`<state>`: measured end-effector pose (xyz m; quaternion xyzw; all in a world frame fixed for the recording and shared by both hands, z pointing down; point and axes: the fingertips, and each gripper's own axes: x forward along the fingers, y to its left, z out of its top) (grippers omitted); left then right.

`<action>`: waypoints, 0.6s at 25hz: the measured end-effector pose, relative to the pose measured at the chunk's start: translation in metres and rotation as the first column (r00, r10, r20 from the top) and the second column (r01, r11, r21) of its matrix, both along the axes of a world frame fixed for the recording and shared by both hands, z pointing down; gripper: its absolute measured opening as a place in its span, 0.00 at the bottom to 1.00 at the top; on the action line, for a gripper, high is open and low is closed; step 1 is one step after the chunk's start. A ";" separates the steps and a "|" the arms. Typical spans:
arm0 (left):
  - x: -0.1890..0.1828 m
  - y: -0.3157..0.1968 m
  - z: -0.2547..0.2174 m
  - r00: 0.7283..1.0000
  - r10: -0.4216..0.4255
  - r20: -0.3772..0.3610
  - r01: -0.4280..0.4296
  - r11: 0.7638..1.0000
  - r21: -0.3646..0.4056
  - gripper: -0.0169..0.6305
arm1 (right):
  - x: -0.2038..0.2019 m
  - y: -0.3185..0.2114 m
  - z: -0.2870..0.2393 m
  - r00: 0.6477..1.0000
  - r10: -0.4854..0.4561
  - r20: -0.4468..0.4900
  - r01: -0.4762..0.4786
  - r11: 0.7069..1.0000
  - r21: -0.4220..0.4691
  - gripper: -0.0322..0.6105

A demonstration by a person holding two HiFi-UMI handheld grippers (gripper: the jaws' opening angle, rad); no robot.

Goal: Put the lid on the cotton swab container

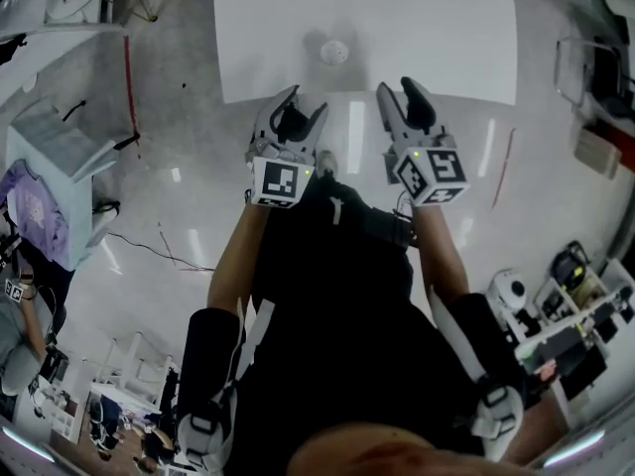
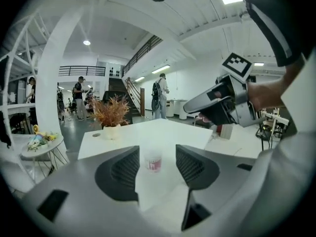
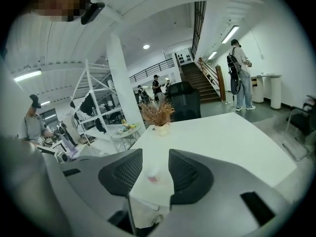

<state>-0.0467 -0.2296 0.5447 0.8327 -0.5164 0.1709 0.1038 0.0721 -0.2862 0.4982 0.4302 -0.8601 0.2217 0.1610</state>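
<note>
Left gripper (image 1: 306, 102), right gripper (image 1: 395, 87), mid frame: jaws being held wide apart, nothing being gripped. Container (image 1: 334, 52), upper centre, being faced. Lid not being seen; better located first.

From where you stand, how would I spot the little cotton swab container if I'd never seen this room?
Find the big white table straight ahead. The cotton swab container stands alone toward its near edge. Unlike the brown potted plant at the far corner, it is a short, pale tub with a red label.
</note>
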 end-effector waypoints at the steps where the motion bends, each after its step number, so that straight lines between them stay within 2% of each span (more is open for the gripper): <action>1: 0.002 -0.007 0.013 1.000 0.015 0.014 -0.015 1.000 -0.007 0.36 | 0.000 -0.005 0.009 1.000 0.001 -0.001 -0.001 1.000 -0.015 0.29; 8: 0.010 -0.046 0.094 0.989 0.102 0.103 -0.090 0.989 -0.116 0.39 | 0.004 -0.036 0.064 1.000 0.026 -0.014 -0.027 0.992 -0.124 0.29; 11: 0.011 -0.056 0.116 0.980 0.144 0.136 -0.125 0.982 -0.143 0.41 | 0.002 -0.046 0.083 0.998 0.043 0.041 -0.034 0.979 -0.200 0.29; 15: 0.008 -0.071 0.131 0.973 0.160 0.163 -0.137 0.980 -0.145 0.42 | -0.004 -0.055 0.111 0.991 0.040 0.129 0.004 0.945 -0.326 0.29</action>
